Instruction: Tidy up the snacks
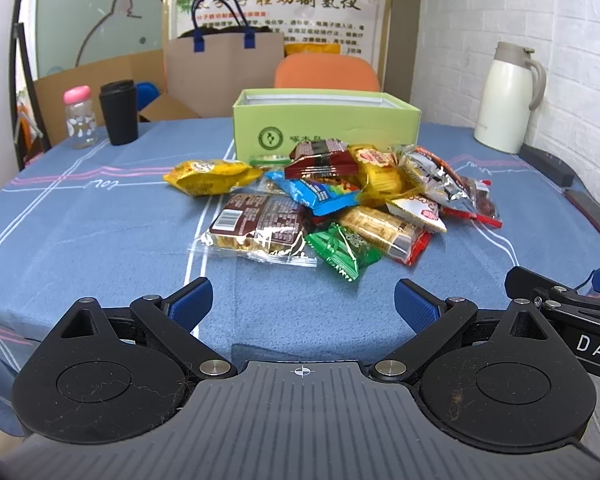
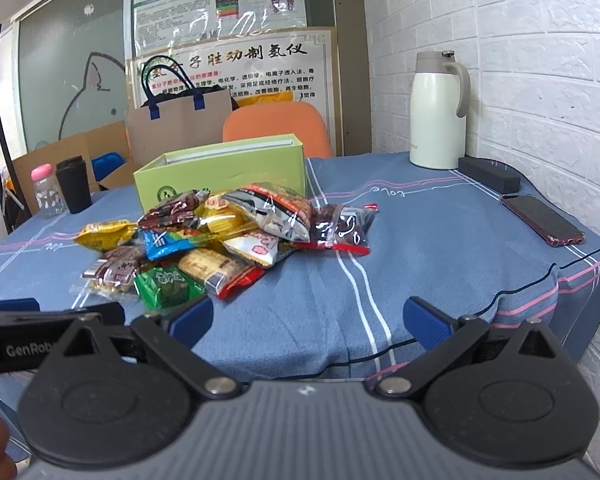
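Both grippers, left gripper (image 1: 303, 300) and right gripper (image 2: 308, 322), hang released above the blue tablecloth (image 1: 100, 224) by a white brick wall (image 2: 540, 60).

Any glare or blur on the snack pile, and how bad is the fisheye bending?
Left wrist view: snack pile sharp, small glints on clear wrappers, green box edges slightly bowed. Right wrist view: stronger glare on the foil packets, brick wall lines curve, frame corners darkened. Both grippers open, in focus.
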`<action>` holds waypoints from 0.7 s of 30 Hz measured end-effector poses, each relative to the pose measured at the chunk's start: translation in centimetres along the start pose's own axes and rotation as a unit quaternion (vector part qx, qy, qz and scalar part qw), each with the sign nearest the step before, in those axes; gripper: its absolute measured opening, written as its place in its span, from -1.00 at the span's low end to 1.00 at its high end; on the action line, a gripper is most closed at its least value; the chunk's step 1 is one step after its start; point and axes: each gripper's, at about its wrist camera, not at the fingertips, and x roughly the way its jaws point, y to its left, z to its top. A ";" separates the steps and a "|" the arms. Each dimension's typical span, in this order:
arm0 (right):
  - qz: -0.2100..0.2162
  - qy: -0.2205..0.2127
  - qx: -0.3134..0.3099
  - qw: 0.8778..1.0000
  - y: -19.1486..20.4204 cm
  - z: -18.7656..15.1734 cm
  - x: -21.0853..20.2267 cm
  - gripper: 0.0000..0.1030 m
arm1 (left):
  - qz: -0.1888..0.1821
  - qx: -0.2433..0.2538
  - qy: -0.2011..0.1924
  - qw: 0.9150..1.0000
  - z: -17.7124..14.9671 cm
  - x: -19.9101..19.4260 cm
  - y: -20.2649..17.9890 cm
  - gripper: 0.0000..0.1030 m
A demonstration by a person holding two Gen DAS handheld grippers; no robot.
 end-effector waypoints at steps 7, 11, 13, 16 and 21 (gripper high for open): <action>0.000 0.001 -0.004 1.000 0.2 0.0 0.1 0.99 | 0.001 -0.001 0.001 1.000 0.0 0.1 0.1 0.69; -0.001 0.001 -0.005 1.000 0.2 -0.1 0.1 0.99 | 0.001 -0.002 0.002 1.000 -0.1 0.2 0.2 0.69; 0.000 0.001 -0.004 1.000 0.2 -0.1 0.1 0.99 | 0.002 -0.002 0.003 1.000 0.0 0.2 0.2 0.69; 0.002 0.001 -0.002 1.000 0.1 0.1 0.1 0.99 | 0.002 0.004 0.004 1.000 0.5 0.3 0.0 0.69; -0.002 -0.006 -0.009 1.000 -0.2 0.4 -0.4 0.99 | -0.002 0.002 -0.008 1.000 1.8 0.2 -0.6 0.76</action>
